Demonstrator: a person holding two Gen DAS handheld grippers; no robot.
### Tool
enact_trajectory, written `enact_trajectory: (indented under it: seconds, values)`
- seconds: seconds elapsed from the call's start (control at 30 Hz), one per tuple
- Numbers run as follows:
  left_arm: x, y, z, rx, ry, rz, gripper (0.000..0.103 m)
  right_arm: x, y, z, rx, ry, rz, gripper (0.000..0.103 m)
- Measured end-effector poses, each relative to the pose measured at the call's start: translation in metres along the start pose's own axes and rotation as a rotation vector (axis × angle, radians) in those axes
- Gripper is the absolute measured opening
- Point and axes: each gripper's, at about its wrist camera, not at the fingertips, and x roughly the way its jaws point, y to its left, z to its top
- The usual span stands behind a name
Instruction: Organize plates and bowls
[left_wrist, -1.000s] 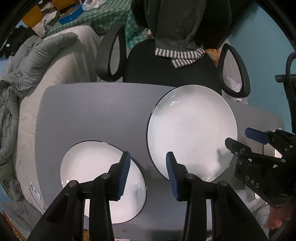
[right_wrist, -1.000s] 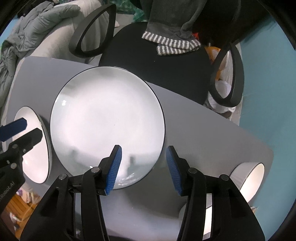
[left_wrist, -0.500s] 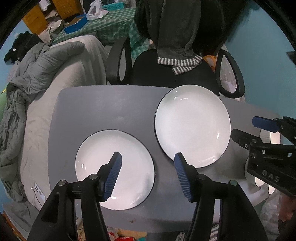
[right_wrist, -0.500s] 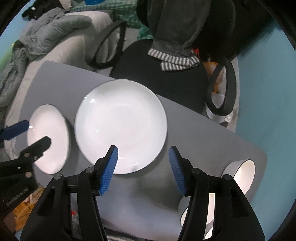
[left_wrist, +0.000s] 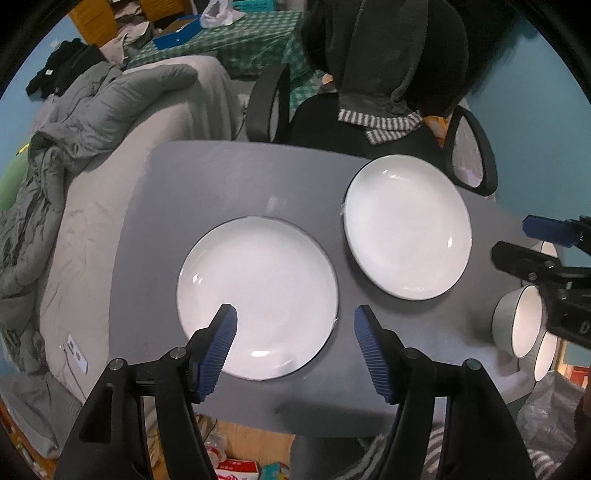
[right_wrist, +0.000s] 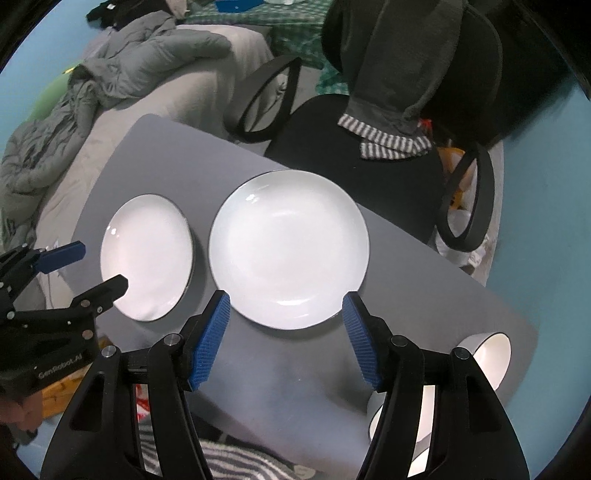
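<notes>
We carry two matching tools. Our left gripper (left_wrist: 295, 347) has black angular arms, silver round screws at the joints, and ribbed blue pads (left_wrist: 218, 350) facing each other at the lower middle of the frame. Our right gripper (right_wrist: 284, 339) is built the same: black frame, silver screws, blue ridged fingertips (right_wrist: 208, 339). At the lower left of the right view, the left tool's black body carries white lettering reading "GenRobot.AI". Striped grey-and-white clothing shows at the bottom edge.
</notes>
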Motion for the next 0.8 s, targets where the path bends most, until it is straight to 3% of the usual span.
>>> enact_trajectory:
  seconds: [0.33, 0.8]
  values:
    - [0.000, 0.034, -0.015, -0.029, 0.027, -0.001, 0.072, 0.011, 0.022, -0.012, 0.038, 0.031, 0.107, 0.066]
    - [0.036, 0.079, -0.005, 0.065, 0.069, -0.003, 0.072, 0.053, 0.051, -0.024, 0.169, 0.073, 0.232, 0.066]
